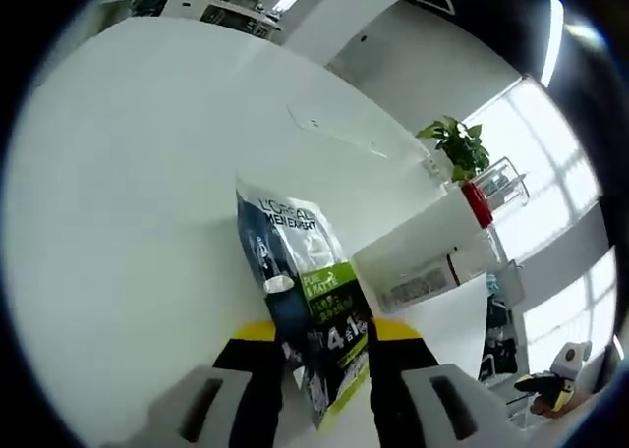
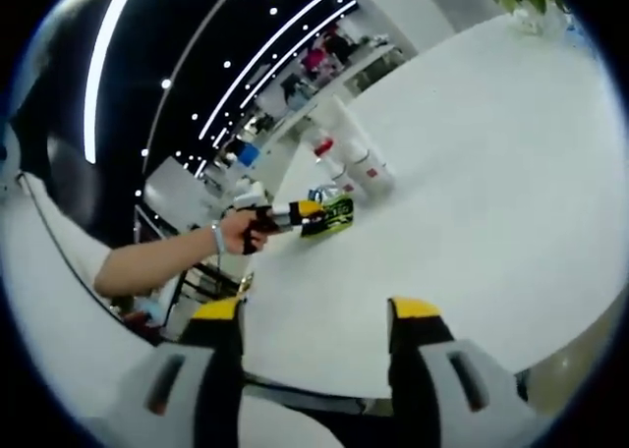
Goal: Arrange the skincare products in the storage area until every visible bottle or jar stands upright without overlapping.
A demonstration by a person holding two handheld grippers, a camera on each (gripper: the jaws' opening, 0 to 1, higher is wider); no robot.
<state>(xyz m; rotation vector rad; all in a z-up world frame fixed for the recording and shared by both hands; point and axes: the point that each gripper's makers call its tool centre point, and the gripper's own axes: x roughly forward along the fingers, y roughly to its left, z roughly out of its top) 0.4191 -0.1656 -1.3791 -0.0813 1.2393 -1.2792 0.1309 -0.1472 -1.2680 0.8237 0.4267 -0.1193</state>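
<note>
While the left gripper point(image 1: 319, 355) rises from the bottom of the left gripper view, its two black jaws with yellow tips are clamped on a flat skincare packet point(image 1: 305, 306). That packet is dark blue and grey with a lime-green band, bold white numerals and brand lettering near its top. It stands up between the jaws, tilted slightly, and is lifted above the white table point(image 1: 147, 193). Beyond it, at the far edge of the table, sits a green potted plant point(image 1: 455, 143) with a red container point(image 1: 478, 203) just below it. A white counter block point(image 1: 423, 247) lies near them, and bright windows fill the right side.

Seen from the right gripper view, the right gripper point(image 2: 314, 335) has its jaws set well apart, with nothing between them, hovering over the same white table point(image 2: 472, 193). Across the table, a person's hand point(image 2: 239, 232) and bare forearm reach in from the left, holding the left gripper point(image 2: 313, 215) with the green-banded packet point(image 2: 334, 215) at its tip. Just behind that packet stands a small cluster of white bottles point(image 2: 354, 163) with red markings, upright as far as can be told, though they are too small to count surely. Rows of ceiling lights curve overhead in the dark upper left.
</note>
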